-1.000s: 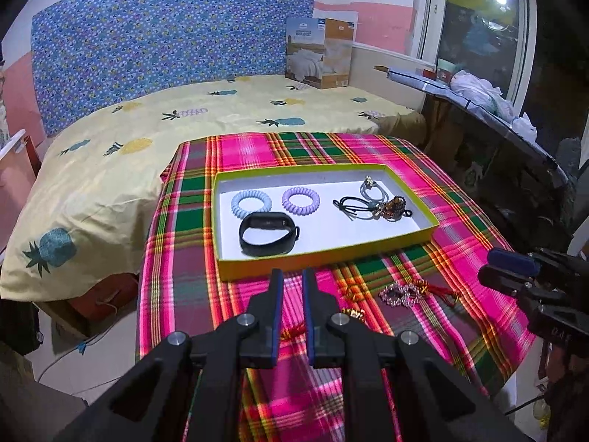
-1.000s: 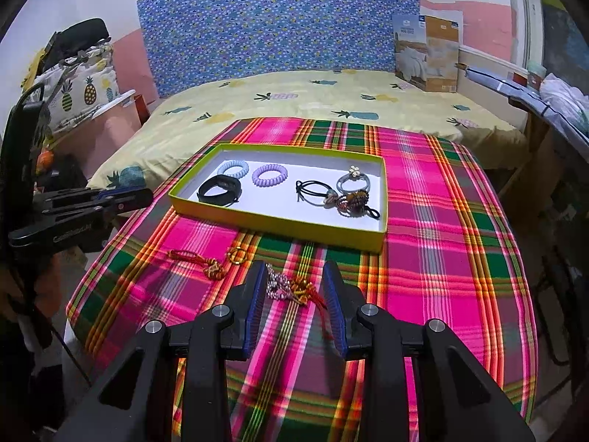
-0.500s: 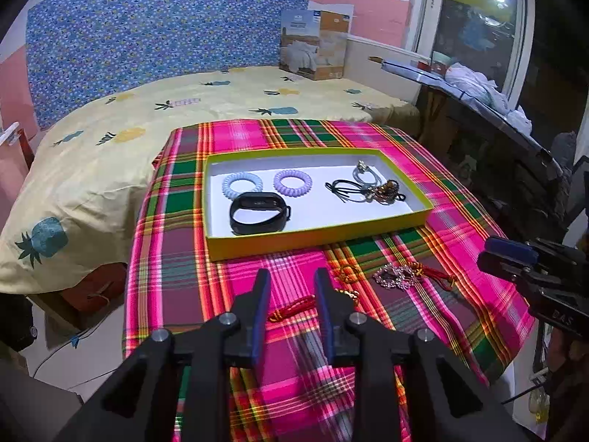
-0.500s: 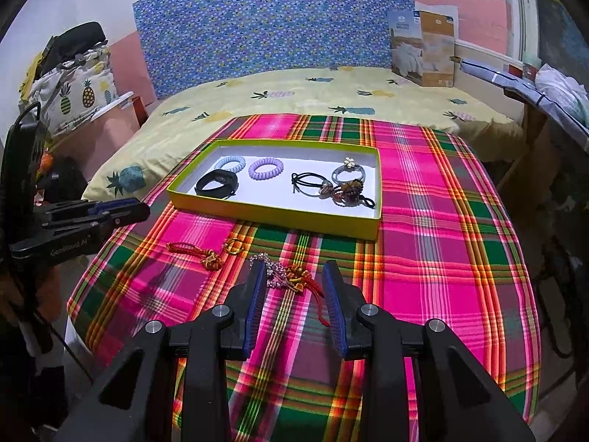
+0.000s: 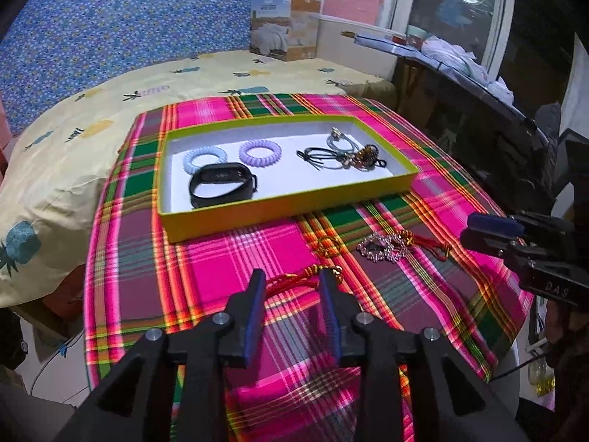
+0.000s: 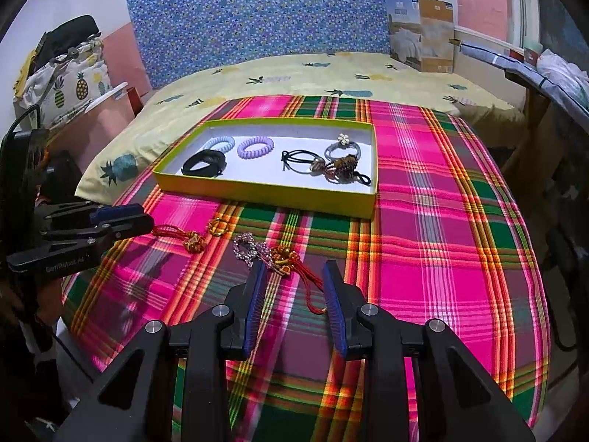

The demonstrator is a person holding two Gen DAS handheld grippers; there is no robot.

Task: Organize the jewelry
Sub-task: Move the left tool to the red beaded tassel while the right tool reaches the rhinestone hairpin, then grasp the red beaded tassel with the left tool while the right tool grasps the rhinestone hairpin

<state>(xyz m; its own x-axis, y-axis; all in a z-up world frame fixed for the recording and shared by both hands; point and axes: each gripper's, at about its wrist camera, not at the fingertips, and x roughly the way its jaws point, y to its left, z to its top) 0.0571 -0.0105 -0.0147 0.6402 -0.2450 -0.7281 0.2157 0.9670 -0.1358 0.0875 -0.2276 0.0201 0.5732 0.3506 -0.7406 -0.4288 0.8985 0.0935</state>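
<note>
Red cord bracelet (image 5: 294, 279) between open left gripper (image 5: 292, 279), on tablecloth (image 5: 206, 258)

Both grippers are held level and low, with jaws parted.

The left gripper (image 5: 292, 276) is pointed forward, its blue-padded fingers (image 5: 254, 309) spread and nothing held between them. The right gripper (image 6: 292, 269) is posed likewise, fingers (image 6: 333, 302) apart and nothing gripped.

Pink, green and yellow plaid on the tablecloth (image 6: 423, 221). Yellow-green walls and white floor in the tray (image 6: 265, 188). Pale blue coil tie (image 5: 205, 155), lilac coil tie (image 5: 260, 151), black band (image 5: 222, 184). Yellow bedsheet (image 6: 294, 77) with pineapple print; blue floral headboard (image 6: 268, 11).
</note>
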